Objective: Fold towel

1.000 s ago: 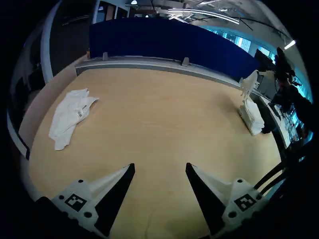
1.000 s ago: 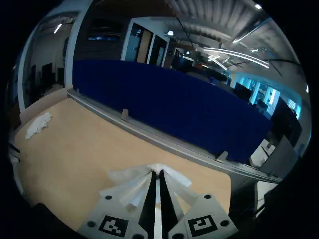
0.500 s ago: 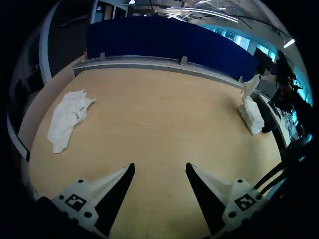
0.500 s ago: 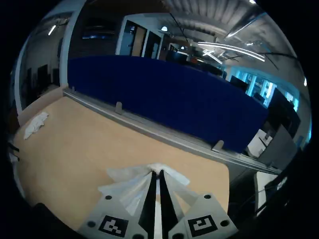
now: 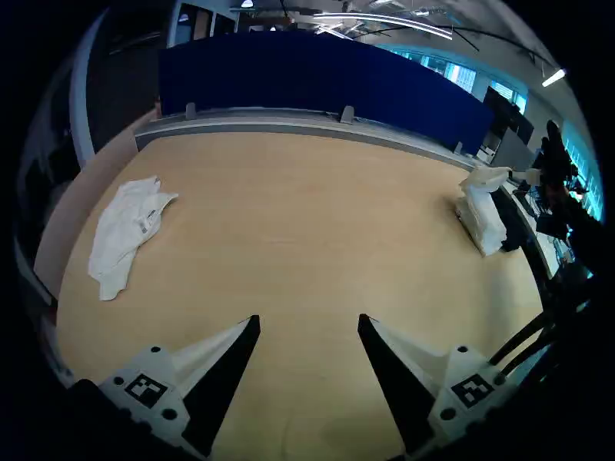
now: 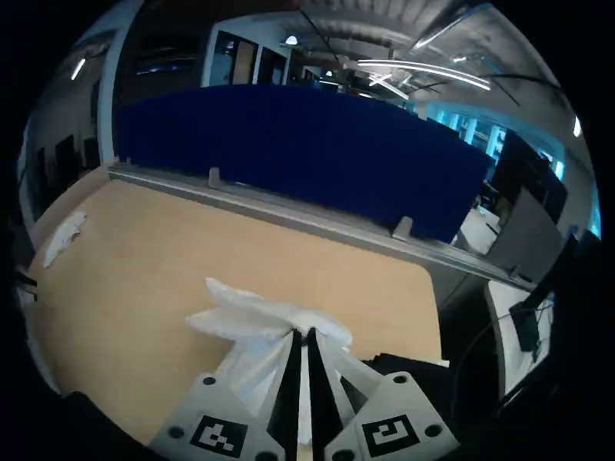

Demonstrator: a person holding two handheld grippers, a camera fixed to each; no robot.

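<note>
Within the last second the right gripper [image 6: 301, 336], its fingers pressed together on a corner of the white towel [image 6: 254, 315], had tipped downward. The cloth had stood in a peak and now drooped and spread at the right end of the desk [image 5: 307, 215]. I judged a fold was being laid over, not yet finished. The left gripper [image 5: 307, 321] hung wide open, holding nothing. Its view showed the towel's bundled body resting near the desk edge, with a second crumpled towel [image 5: 123, 230] well apart at the left; the right gripper view showed the pinch itself

The right hand-held gripper [image 6: 302, 333] has lowered its pinched towel [image 6: 261, 316] toward the table [image 6: 154, 246].
</note>
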